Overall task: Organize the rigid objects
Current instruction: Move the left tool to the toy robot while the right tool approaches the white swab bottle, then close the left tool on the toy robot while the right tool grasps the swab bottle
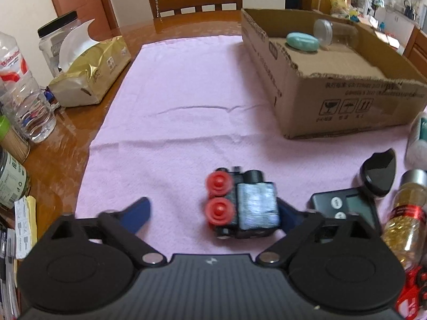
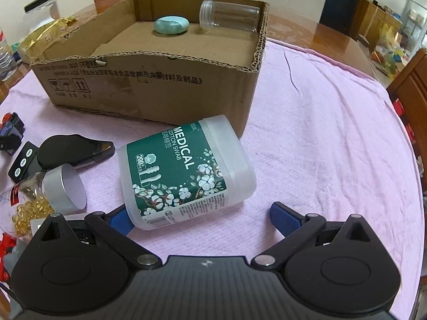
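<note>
Two items lie in the brown cardboard box [image 2: 149, 80]: one teal oval soap [image 2: 171, 25], one clear plastic jar [image 2: 229, 16]. Both the left gripper [image 1: 213, 213] and right gripper [image 2: 198, 217] gape wide, empty, bracketing one black toy with red wheels [image 1: 240, 205] and one cotton-swab tub [image 2: 186, 170].

At my three o'clock the capsule bottle [image 1: 407, 221] runs off the edge. The toy car [image 1: 241, 205] is blurred, hiding one of my jaws' tips.

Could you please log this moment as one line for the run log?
left gripper: open at toy train | right gripper: open at cotton swab box | cardboard box: soap, clear jar
</note>
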